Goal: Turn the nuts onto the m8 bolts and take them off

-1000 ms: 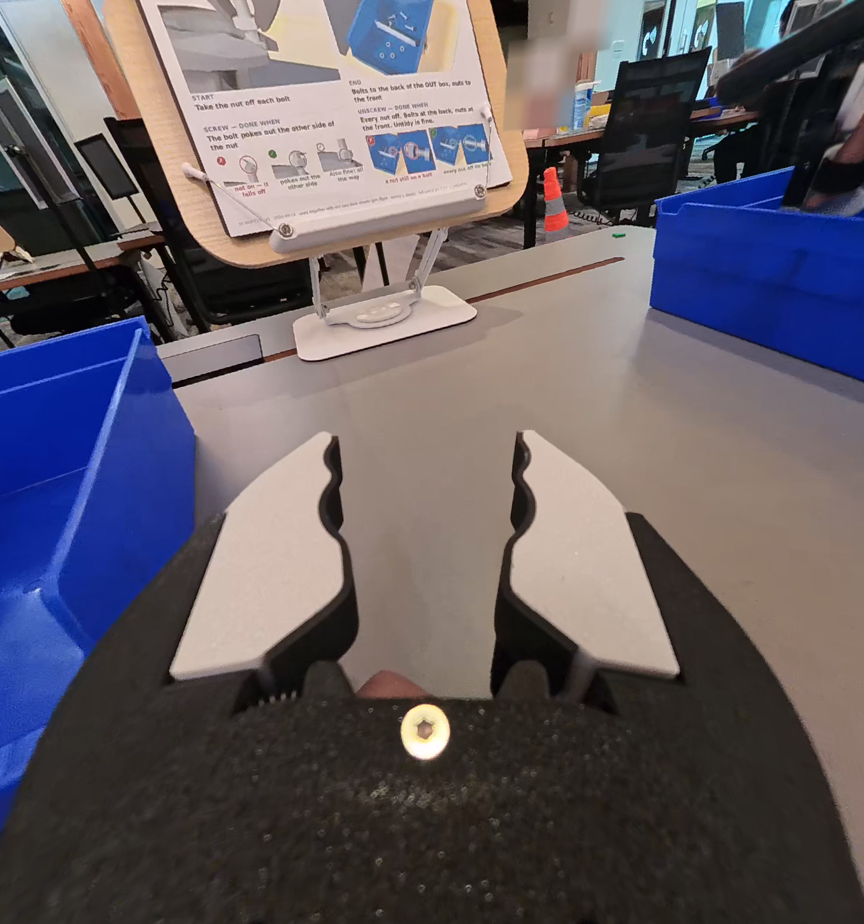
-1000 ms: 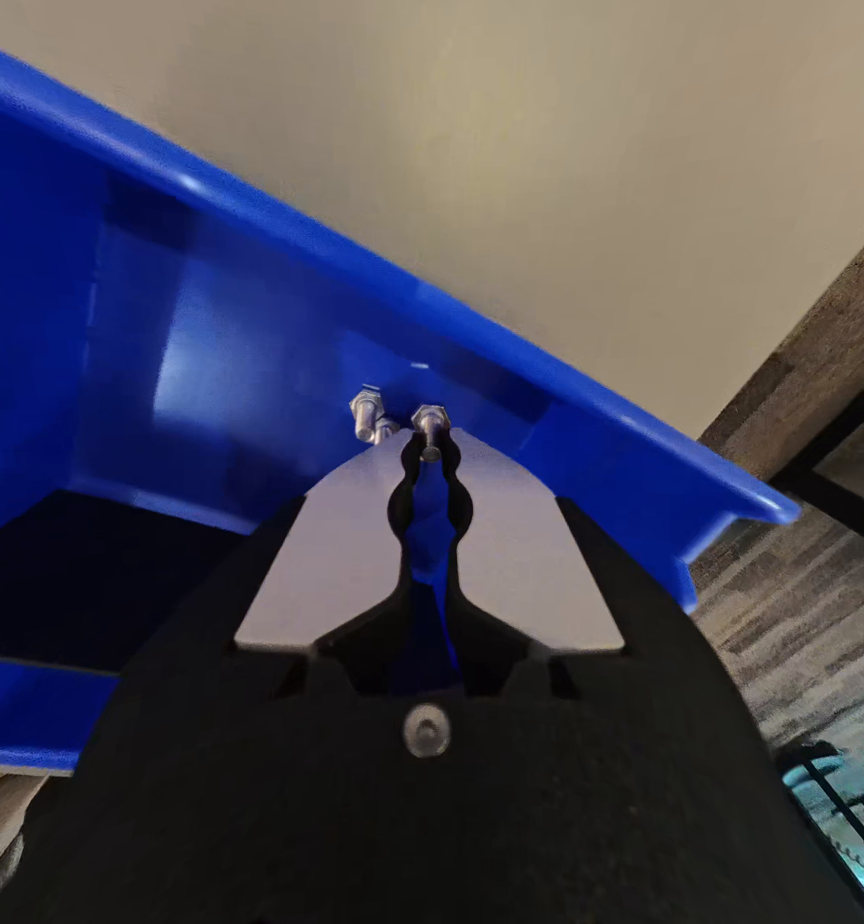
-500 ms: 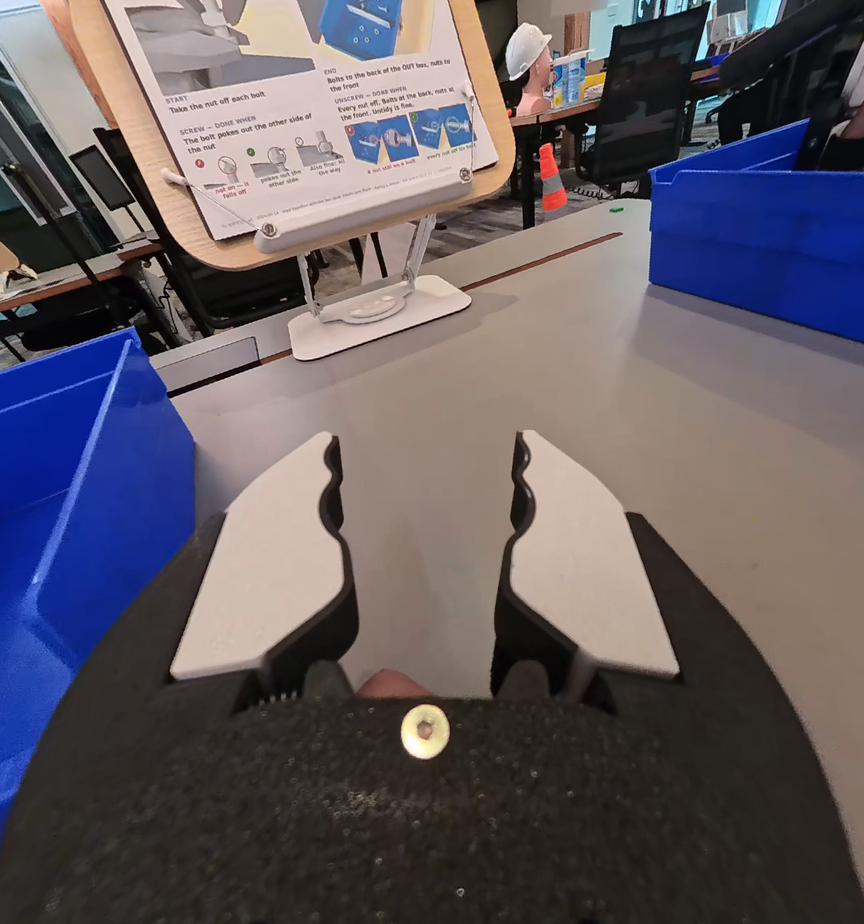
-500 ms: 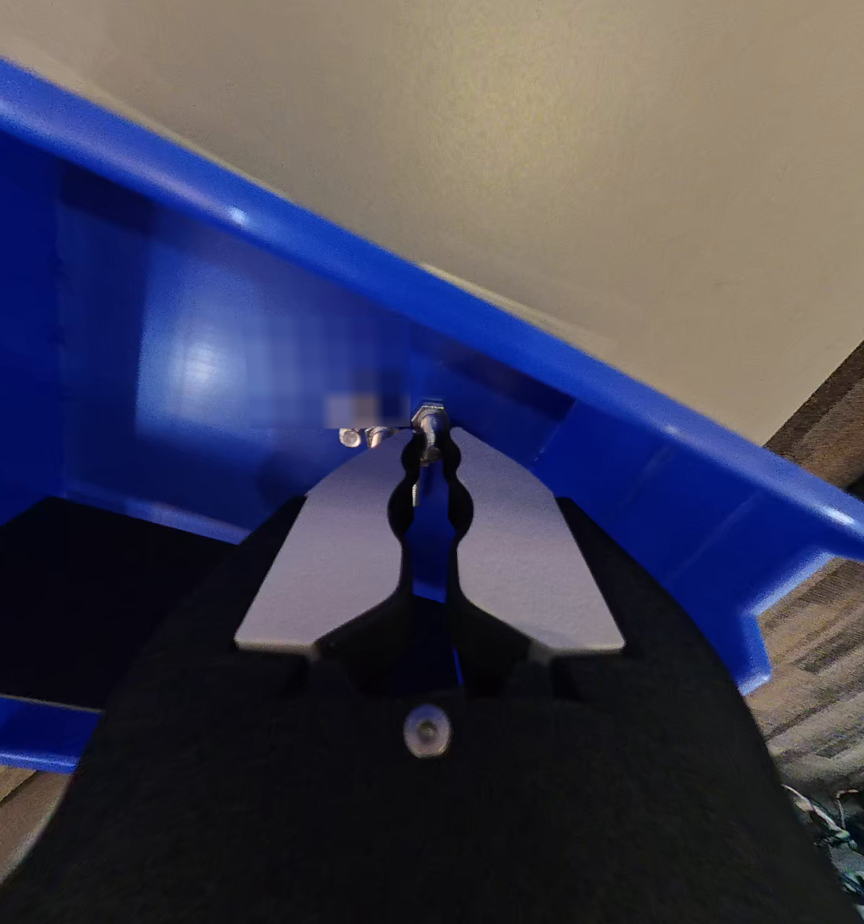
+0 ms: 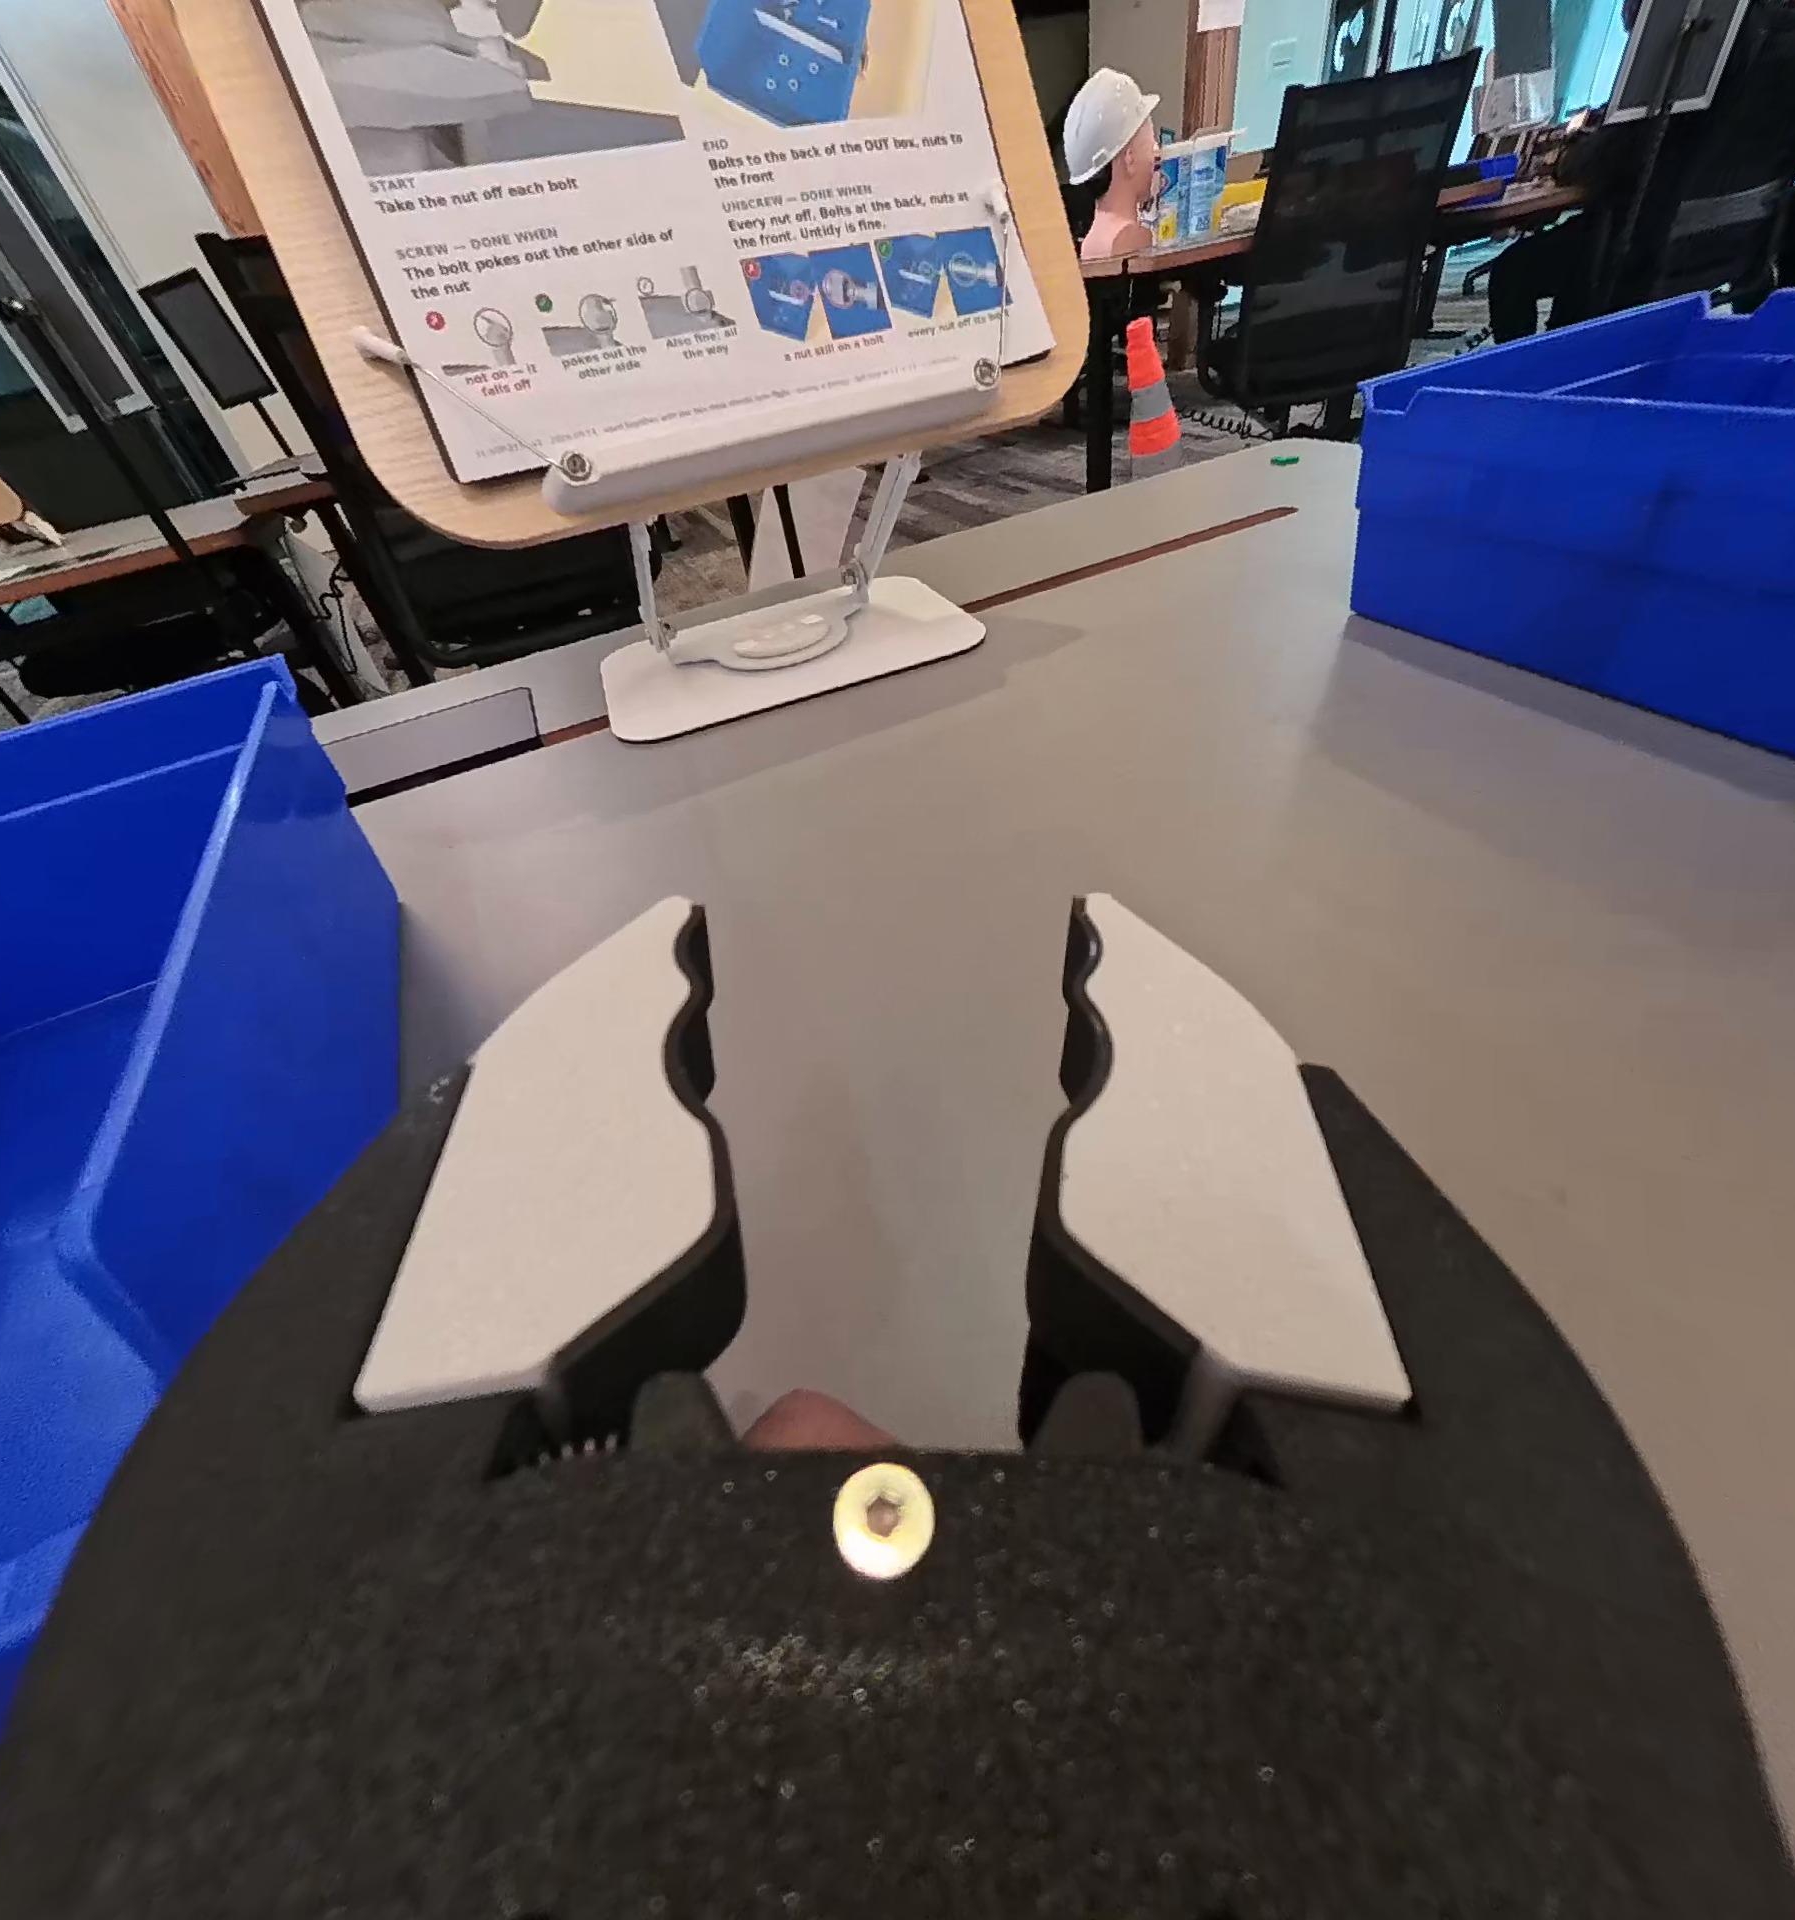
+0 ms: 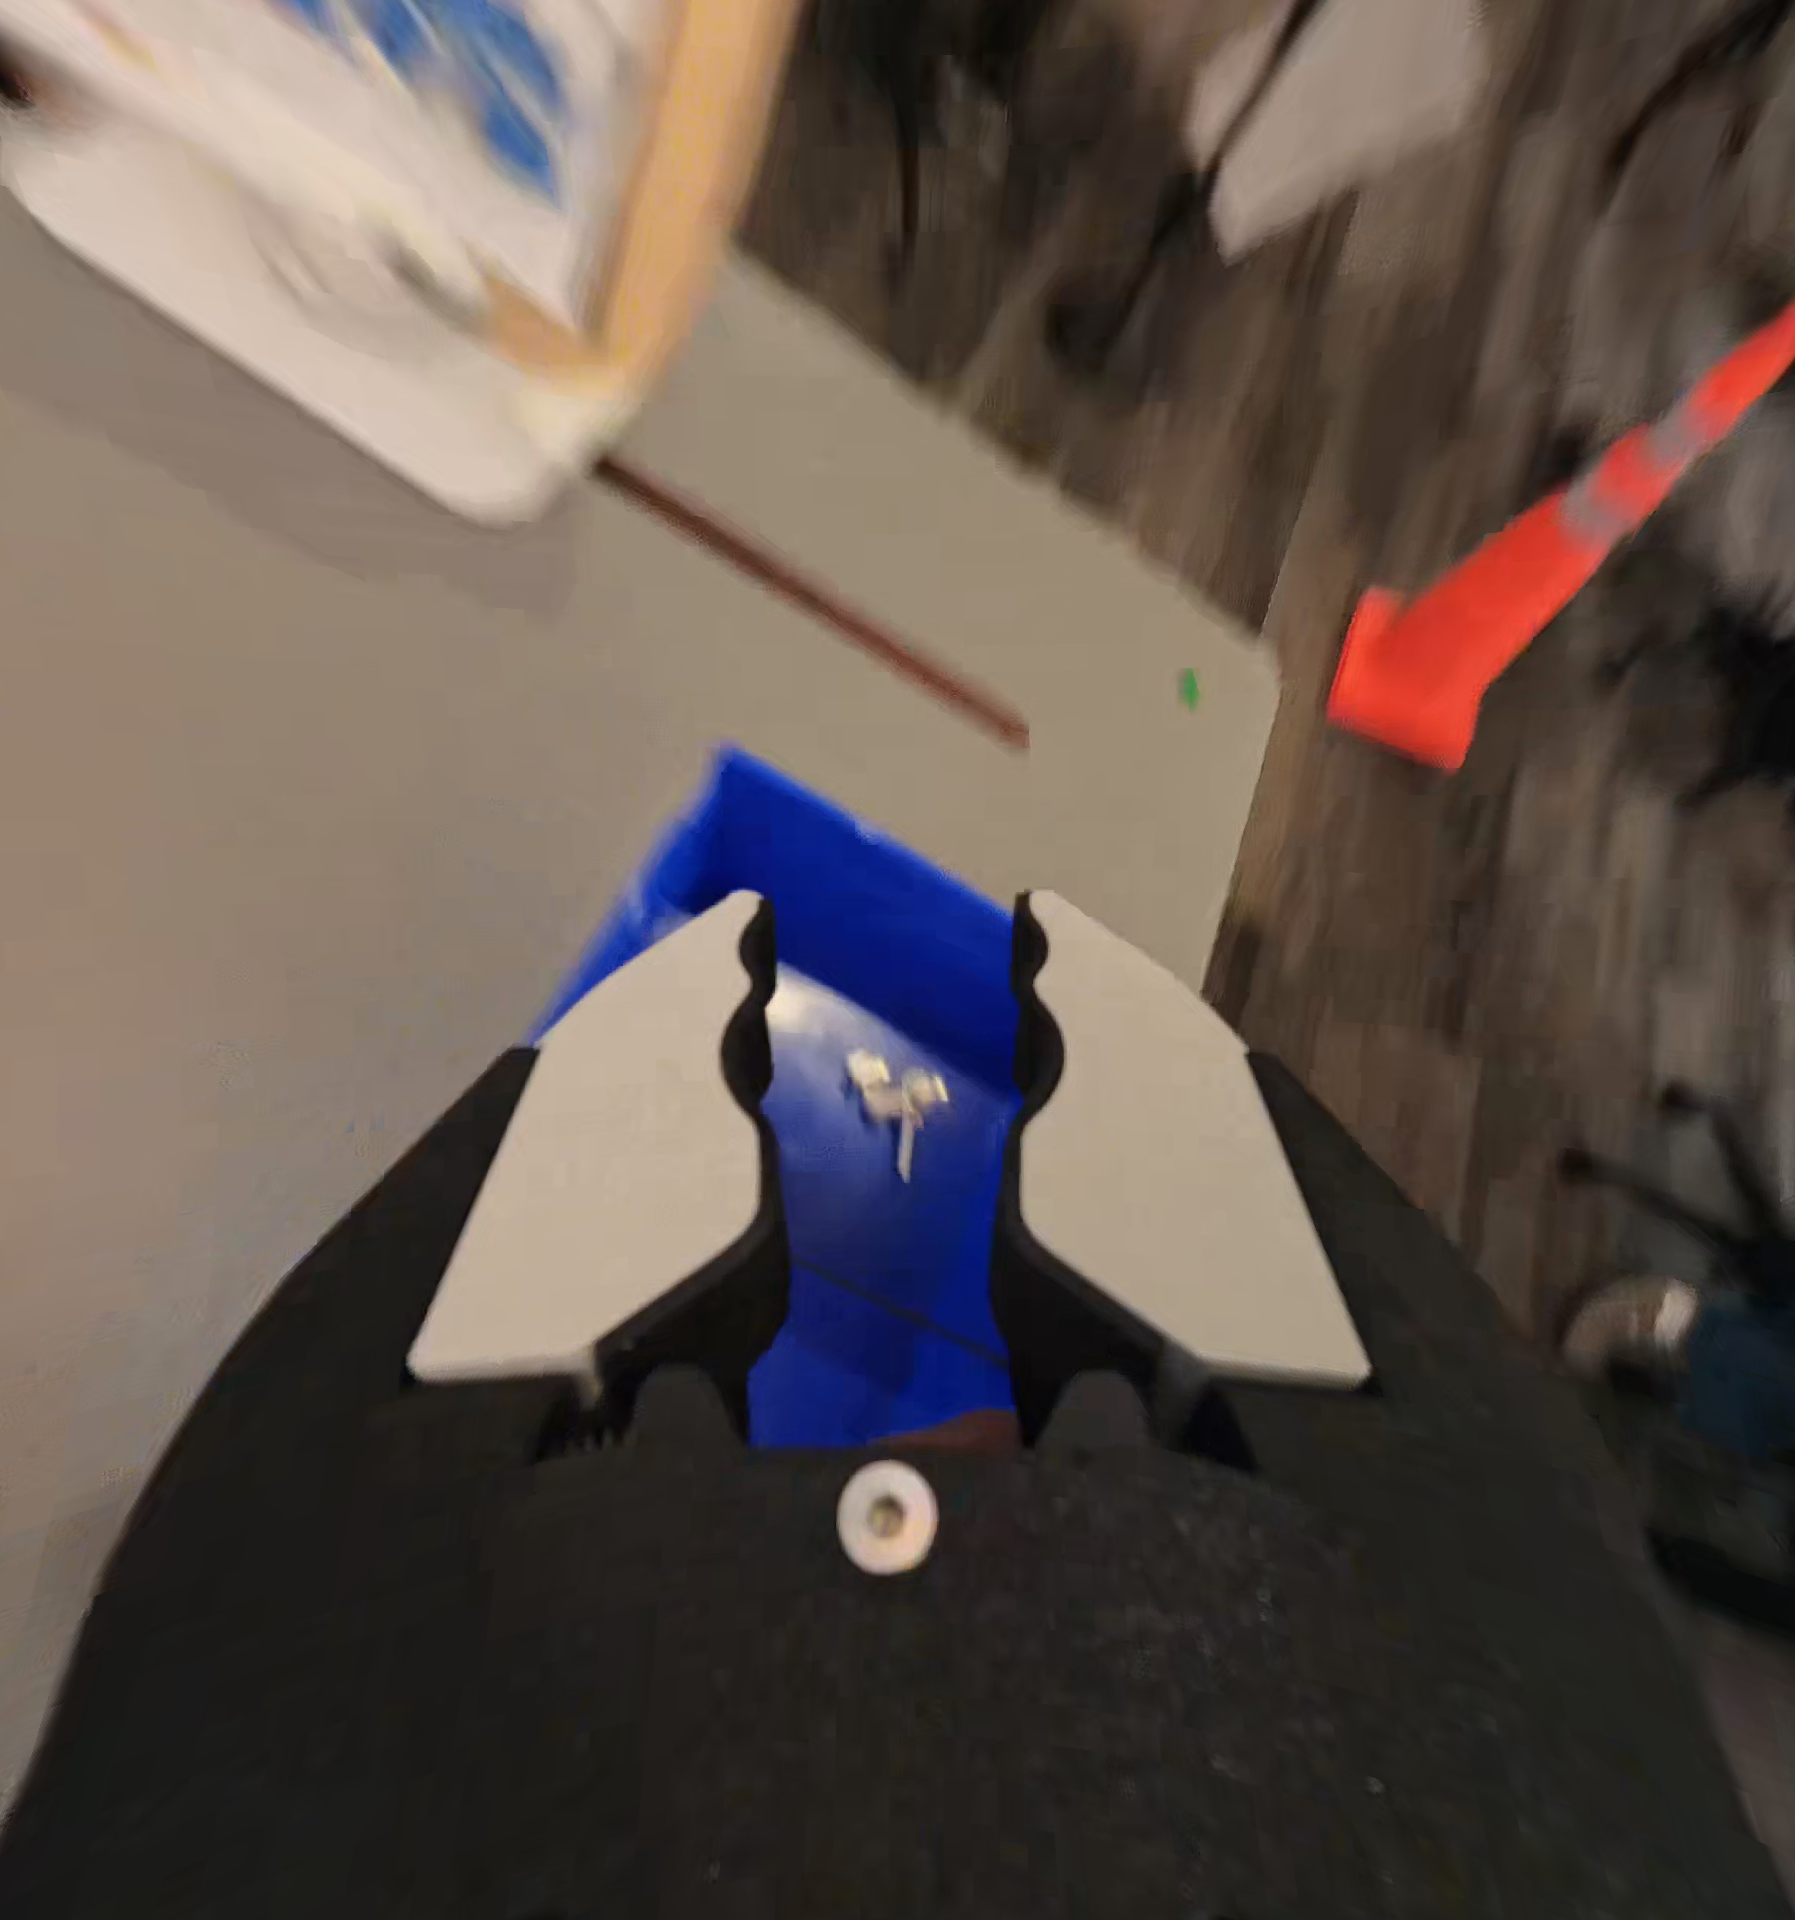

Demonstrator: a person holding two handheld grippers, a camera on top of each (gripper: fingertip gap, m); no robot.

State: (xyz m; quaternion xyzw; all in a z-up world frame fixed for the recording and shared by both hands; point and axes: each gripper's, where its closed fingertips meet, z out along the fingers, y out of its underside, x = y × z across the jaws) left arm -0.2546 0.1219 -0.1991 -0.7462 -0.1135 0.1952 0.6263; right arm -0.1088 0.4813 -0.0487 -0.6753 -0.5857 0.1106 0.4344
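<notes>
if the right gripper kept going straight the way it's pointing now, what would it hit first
Probably the inside of the blue bin, near the small cluster of bolts lying in it. The right gripper is open and holds nothing. The picture is motion-blurred, so depth is uncertain.

Printed instruction sheet (image 5: pixel 664 229) — on stand

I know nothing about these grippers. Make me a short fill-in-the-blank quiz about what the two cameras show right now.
1. The left gripper hovers over the grey table with its jaws ____.
2. The bolts under the right gripper lie inside a bin coloured ____.
3. The right gripper holds ____ between its jaws.
4. The cone on the floor beyond the table is ____ with grey bands.

Missing words: open; blue; nothing; orange
</notes>
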